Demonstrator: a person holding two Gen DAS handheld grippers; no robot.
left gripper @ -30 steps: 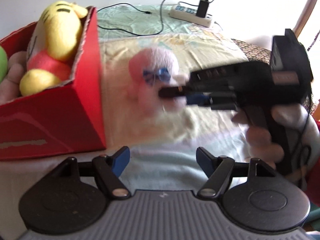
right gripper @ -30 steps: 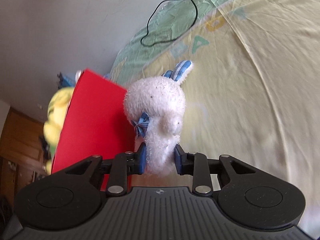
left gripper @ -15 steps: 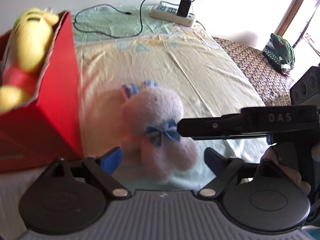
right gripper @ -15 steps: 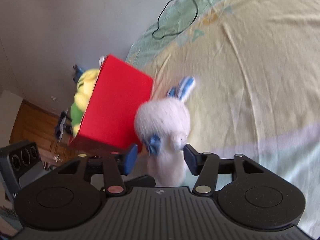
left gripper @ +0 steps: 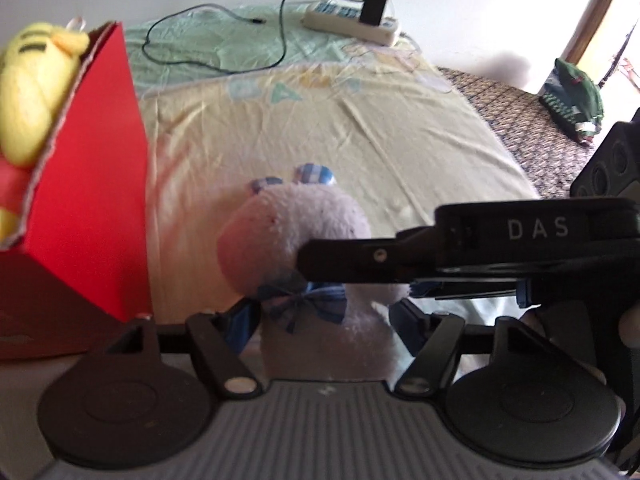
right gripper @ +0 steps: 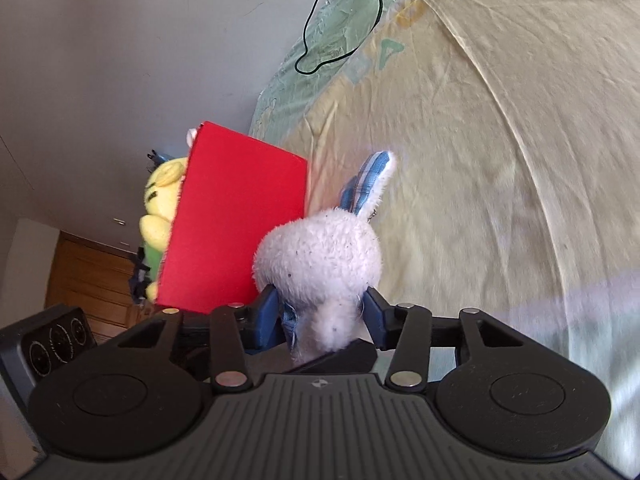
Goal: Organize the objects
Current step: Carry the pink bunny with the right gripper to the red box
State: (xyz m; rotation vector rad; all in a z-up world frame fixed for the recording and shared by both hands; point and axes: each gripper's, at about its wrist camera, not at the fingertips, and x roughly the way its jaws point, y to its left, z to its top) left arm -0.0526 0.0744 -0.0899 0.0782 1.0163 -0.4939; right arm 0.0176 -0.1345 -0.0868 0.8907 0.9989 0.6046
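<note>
Rabbit plush (left gripper: 296,236) lower body: hidden behind the left gripper (left gripper: 324,320) body; its face is blurred.
Right gripper (left gripper: 460,248) fingertips: hidden behind the plush in the left view.
Yellow plush (left gripper: 32,92): cut by the frame's left edge, mostly behind the red box (left gripper: 88,208) wall.
Box interior: not visible.
Green item (left gripper: 576,100) at right: too blurred to identify.
</note>
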